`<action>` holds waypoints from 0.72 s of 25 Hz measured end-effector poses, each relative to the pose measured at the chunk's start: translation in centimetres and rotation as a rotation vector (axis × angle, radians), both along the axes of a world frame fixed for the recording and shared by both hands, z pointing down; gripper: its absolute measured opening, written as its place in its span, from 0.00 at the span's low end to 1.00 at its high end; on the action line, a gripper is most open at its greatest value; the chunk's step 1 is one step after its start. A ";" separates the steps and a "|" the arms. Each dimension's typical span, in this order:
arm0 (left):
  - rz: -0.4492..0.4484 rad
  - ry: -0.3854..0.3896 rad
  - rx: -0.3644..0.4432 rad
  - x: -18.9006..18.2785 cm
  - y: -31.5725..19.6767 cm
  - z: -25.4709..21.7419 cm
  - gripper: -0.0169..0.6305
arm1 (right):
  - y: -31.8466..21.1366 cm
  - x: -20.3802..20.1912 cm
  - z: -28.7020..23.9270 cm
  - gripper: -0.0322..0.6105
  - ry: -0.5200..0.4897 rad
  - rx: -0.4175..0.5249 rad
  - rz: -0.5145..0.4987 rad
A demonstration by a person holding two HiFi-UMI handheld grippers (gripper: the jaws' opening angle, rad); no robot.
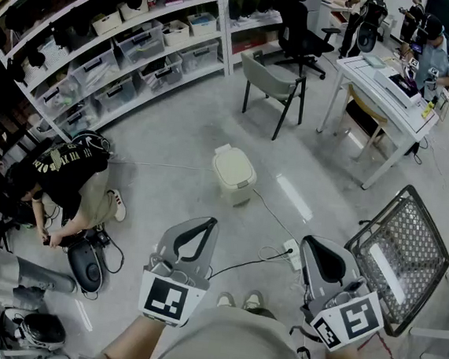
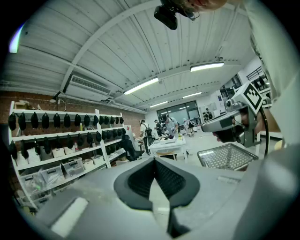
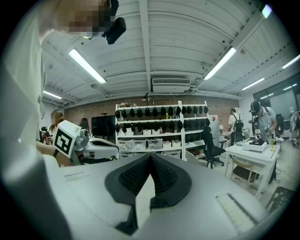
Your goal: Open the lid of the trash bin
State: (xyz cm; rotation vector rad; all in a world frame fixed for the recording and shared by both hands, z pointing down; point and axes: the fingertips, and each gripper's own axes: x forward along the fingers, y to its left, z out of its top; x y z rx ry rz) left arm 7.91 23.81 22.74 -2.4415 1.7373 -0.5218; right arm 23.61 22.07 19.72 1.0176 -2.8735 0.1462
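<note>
The trash bin (image 1: 233,176) is a small cream-coloured bin with a rounded lid lying down flat; it stands on the grey floor ahead of me. Both grippers are held low near my body, well short of the bin and apart from it. My left gripper (image 1: 208,224) is shut with nothing in it, its jaws meeting at the tip (image 2: 154,160). My right gripper (image 1: 308,240) is shut and empty too, jaws together (image 3: 150,156). Both gripper views point across the room and up at the ceiling, so the bin is out of sight in them.
A wire mesh cart (image 1: 403,247) stands close on my right. A power strip (image 1: 291,252) and its cable lie on the floor between me and the bin. A person (image 1: 67,175) crouches at left by the shelves (image 1: 127,47). A grey chair (image 1: 273,81) and a white table (image 1: 383,87) stand beyond.
</note>
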 end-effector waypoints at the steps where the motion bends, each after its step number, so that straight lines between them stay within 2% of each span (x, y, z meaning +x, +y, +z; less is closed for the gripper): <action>1: -0.017 0.030 -0.003 0.1 0.0 -0.1 0.03 | -0.1 0.1 0.0 0.05 -0.010 -0.007 0.001; 3: -0.031 0.048 -0.008 0.3 0.2 -0.1 0.03 | -0.2 0.3 0.1 0.05 -0.026 -0.019 -0.001; 7: -0.014 -0.018 -0.013 0.6 0.3 0.4 0.03 | -0.4 0.7 0.3 0.05 -0.032 -0.023 -0.011; 12: -0.077 0.082 -0.022 2.1 -0.2 0.0 0.03 | -1.0 2.1 0.8 0.05 -0.045 -0.034 -0.024; 18: -0.102 0.065 -0.017 3.1 -0.7 0.1 0.03 | -1.8 3.2 1.3 0.05 -0.052 -0.042 -0.044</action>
